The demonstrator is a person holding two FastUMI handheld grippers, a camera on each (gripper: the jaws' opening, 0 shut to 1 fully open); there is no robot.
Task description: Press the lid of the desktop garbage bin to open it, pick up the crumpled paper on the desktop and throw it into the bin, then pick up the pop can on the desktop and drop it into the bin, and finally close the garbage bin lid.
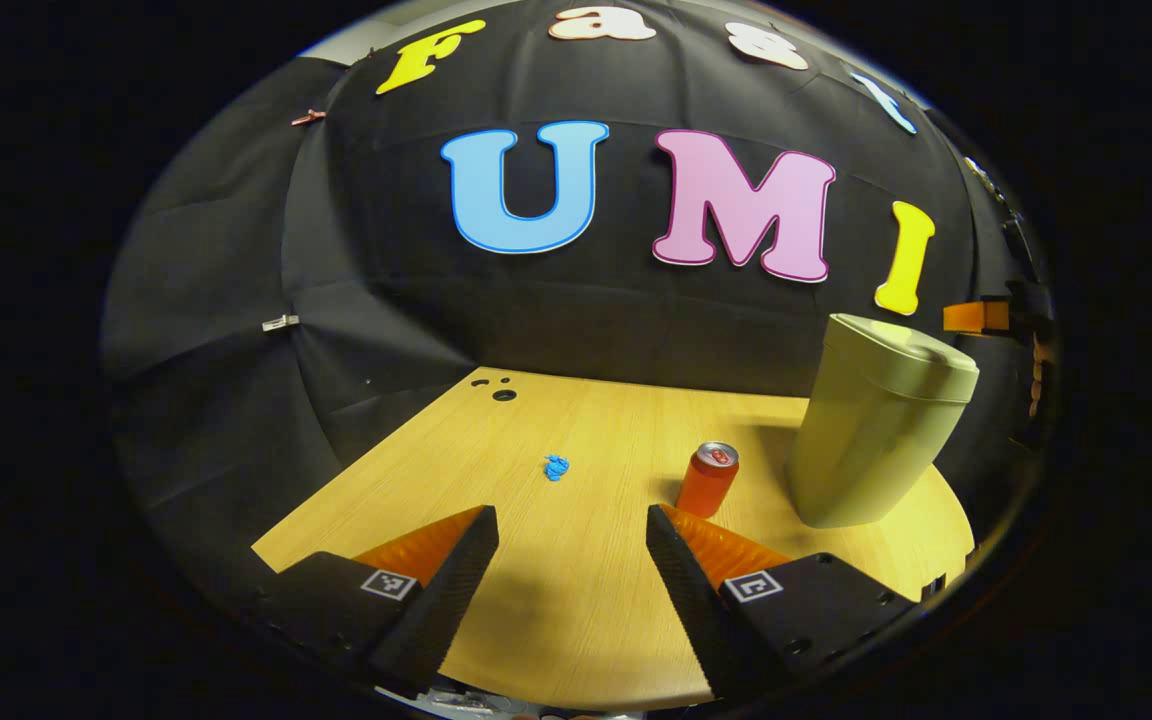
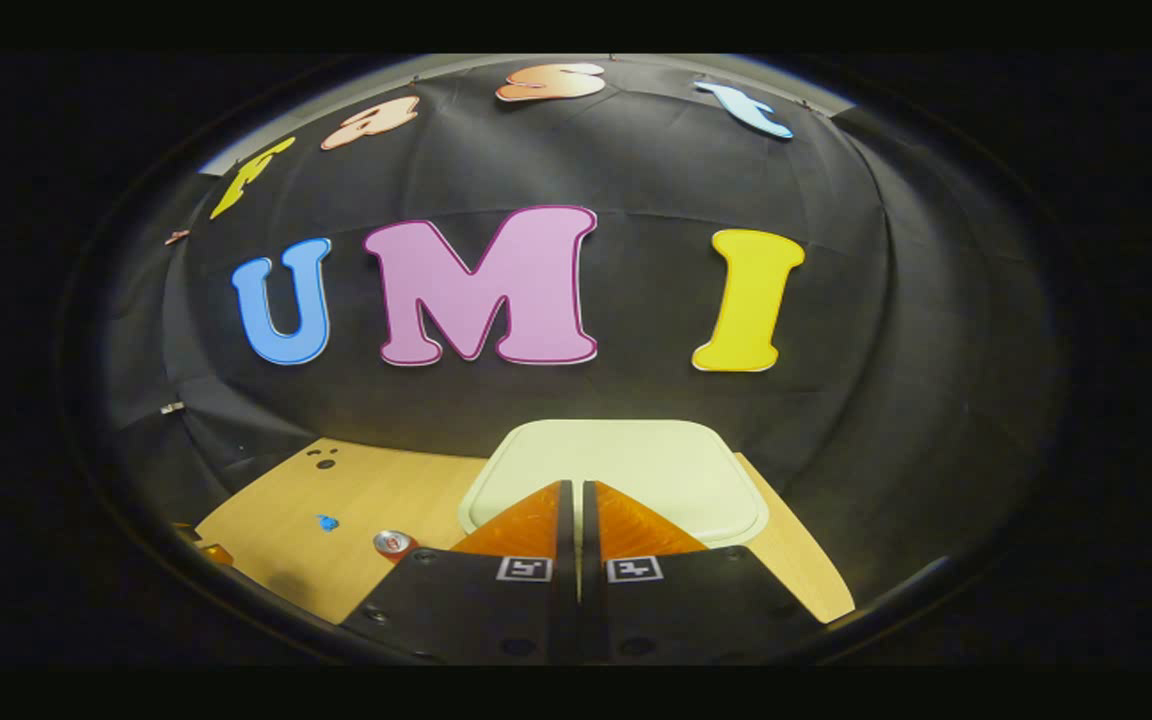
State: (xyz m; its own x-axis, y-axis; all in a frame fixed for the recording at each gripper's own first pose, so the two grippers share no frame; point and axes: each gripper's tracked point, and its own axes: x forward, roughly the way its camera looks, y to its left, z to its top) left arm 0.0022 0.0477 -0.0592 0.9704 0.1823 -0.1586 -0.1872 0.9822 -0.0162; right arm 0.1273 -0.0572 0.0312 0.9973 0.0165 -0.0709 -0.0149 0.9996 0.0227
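the first step is in hand: pressing the lid to open the bin. in the right gripper view the right claw (image 2: 577, 495) sits at lower centre, fingers closed together on nothing, tips over the near edge of the pale green bin's lid (image 2: 636, 460); whether they touch it i cannot tell. next, a firm downward push seems needed.

in the left gripper view the left claw (image 1: 572, 535) is wide open and empty at the bottom above the desk (image 1: 556, 610). the blue crumpled paper (image 1: 556, 467) lies mid-frame, the red pop can (image 1: 708, 479) just right of it beside the garbage bin (image 1: 876, 425). no writing on the can is legible.
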